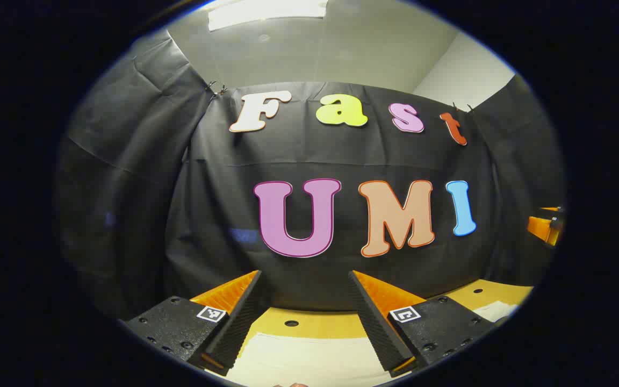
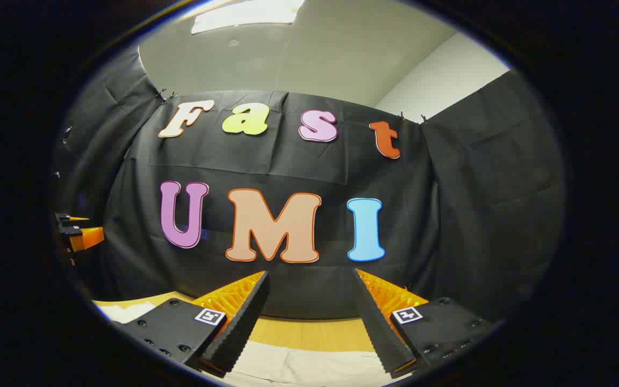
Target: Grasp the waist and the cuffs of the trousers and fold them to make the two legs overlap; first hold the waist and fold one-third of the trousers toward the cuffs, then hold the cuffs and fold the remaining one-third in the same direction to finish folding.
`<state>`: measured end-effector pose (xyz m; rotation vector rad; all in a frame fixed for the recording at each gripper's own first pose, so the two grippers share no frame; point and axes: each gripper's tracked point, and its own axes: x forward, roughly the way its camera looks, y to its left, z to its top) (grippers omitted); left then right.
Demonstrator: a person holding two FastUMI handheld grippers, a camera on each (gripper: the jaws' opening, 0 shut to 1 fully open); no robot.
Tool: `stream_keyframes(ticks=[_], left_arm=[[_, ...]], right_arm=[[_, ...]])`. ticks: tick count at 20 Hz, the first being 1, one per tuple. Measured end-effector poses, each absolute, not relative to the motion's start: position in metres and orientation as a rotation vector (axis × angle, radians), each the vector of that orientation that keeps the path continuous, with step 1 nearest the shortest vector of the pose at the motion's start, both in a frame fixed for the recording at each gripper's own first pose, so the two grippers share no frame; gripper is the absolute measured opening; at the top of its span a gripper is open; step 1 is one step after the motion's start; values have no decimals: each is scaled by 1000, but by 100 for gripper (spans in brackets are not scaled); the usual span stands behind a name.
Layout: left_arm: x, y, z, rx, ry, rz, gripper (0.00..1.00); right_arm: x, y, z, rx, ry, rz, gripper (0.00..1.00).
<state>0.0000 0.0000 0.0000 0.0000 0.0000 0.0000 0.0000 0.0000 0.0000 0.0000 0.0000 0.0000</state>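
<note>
Here, two tongs, left tongs (image 1: 305, 274) and right tongs (image 2: 311, 273), gape wide, empty, above one pale trousers (image 1: 309, 357) on a wood surface (image 1: 315, 325).

A table (image 1: 315, 324) stands in front of the booth's cloth wall (image 1: 309, 156), with the trousers (image 1: 309, 357) lying on its near part, the left gripper (image 1: 305, 279) raised above them with fingers apart, and the right gripper (image 2: 309, 279), likewise spread, beside it to the right.
</note>
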Motion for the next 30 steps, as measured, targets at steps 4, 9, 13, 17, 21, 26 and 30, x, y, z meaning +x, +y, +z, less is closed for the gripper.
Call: stream_keyframes(ticks=[4,9,13,17,21,26,30], left_arm=[[-6,5,-2,19,2,6,94],[-5,17,-6,44,4,15,93],[-8,28,-12,60,10,30,94],[-14,37,-21,126,26,4,93],[-23,50,-31,267,49,-36,92],[-55,64,-68,498,144,-93,96],[-103,72,-137,623,301,-178,95]], right_arm=[[0,2,-10,10,19,11,96],[8,7,-12,21,24,19,98],[9,14,-21,35,46,35,97],[12,23,-23,25,51,54,97],[15,29,-26,32,53,67,97],[17,38,-37,22,70,83,97],[18,47,-42,22,82,108,97]])
